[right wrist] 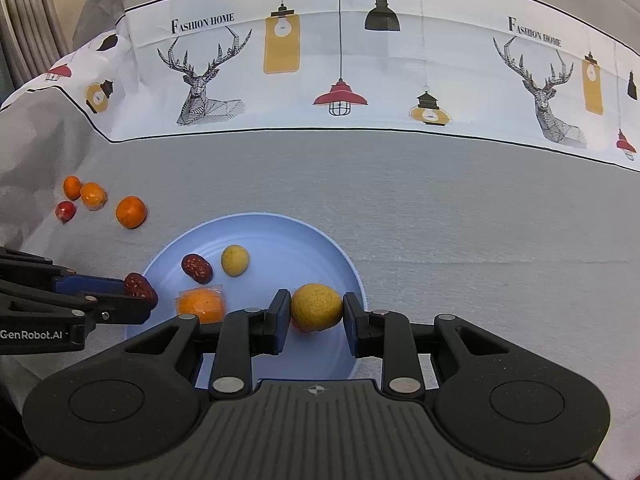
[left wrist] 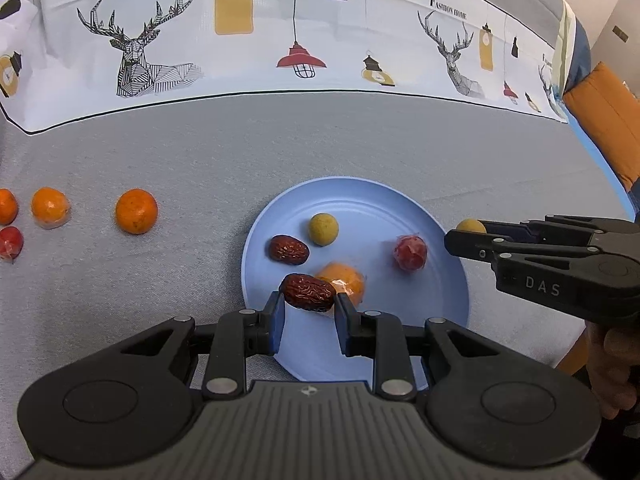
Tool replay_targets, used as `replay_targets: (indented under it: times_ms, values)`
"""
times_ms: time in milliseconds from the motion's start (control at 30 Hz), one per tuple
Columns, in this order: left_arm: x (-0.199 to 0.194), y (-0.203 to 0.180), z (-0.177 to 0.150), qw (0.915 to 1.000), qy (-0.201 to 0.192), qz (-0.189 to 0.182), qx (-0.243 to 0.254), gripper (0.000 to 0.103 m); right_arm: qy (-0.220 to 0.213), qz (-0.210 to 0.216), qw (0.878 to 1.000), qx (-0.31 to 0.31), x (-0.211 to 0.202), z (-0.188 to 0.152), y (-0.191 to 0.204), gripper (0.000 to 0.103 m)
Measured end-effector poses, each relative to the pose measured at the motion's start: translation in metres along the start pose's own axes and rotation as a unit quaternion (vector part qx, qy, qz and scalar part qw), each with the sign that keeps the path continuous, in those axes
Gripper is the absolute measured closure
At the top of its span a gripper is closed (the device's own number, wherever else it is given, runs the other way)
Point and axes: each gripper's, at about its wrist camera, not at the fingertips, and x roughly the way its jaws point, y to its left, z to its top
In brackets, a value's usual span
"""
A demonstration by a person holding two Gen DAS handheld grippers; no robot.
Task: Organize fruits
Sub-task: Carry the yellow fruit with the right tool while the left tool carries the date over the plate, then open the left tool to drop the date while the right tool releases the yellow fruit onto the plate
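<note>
A light blue plate [left wrist: 360, 200] [right wrist: 256, 228] lies on the grey cloth. On it rest a red date [left wrist: 288, 249] [right wrist: 197, 268], a yellow-green round fruit [left wrist: 323, 229] [right wrist: 235, 260], a wrapped orange [left wrist: 346, 282] [right wrist: 200, 304] and a wrapped red fruit [left wrist: 410, 253]. My left gripper [left wrist: 309, 306] [right wrist: 140, 292] is shut on a second wrinkled red date [left wrist: 307, 292] [right wrist: 139, 287] above the plate's near left edge. My right gripper [right wrist: 316, 312] [left wrist: 466, 236] is shut on a yellow round fruit [right wrist: 317, 306] [left wrist: 471, 226] above the plate's right side.
Left of the plate, loose on the cloth, lie an orange [left wrist: 136, 211] [right wrist: 131, 211], a wrapped orange [left wrist: 51, 207] [right wrist: 93, 195], another orange [left wrist: 7, 206] [right wrist: 72, 187] and a small red fruit [left wrist: 10, 243] [right wrist: 65, 211]. A printed cloth [left wrist: 280, 32] rises behind. A hand [left wrist: 612, 364] holds the right gripper.
</note>
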Motion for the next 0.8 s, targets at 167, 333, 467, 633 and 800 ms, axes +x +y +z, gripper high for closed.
replay_targets:
  times_ms: [167,333,467,633,800]
  values:
    - [0.0001,0.0006,0.0008,1.0000,0.001,-0.001,-0.001,0.074,0.001,-0.002,1.000,-0.008,0.0016,-0.0012,0.0029,0.073]
    - [0.0009,0.0002,0.0003,1.0000,0.003,-0.002,0.002,0.074,0.003,-0.003,1.000,-0.009,0.0028,-0.0009,0.0032,0.073]
    - [0.0009,-0.0004,0.0008,1.0000,0.003,-0.003,0.002,0.074,0.003,-0.004,1.000,-0.012,0.0038,-0.0007,0.0048,0.073]
    - [0.0018,-0.0035,0.0009,0.9999,0.005,-0.010,0.007,0.074,0.003,-0.003,1.000,-0.015,0.0041,-0.0005,0.0068,0.073]
    - [0.0022,-0.0079,-0.0004,0.9992,0.011,-0.035,0.014,0.074,-0.002,-0.001,1.000,-0.016,0.0028,-0.0003,0.0075,0.073]
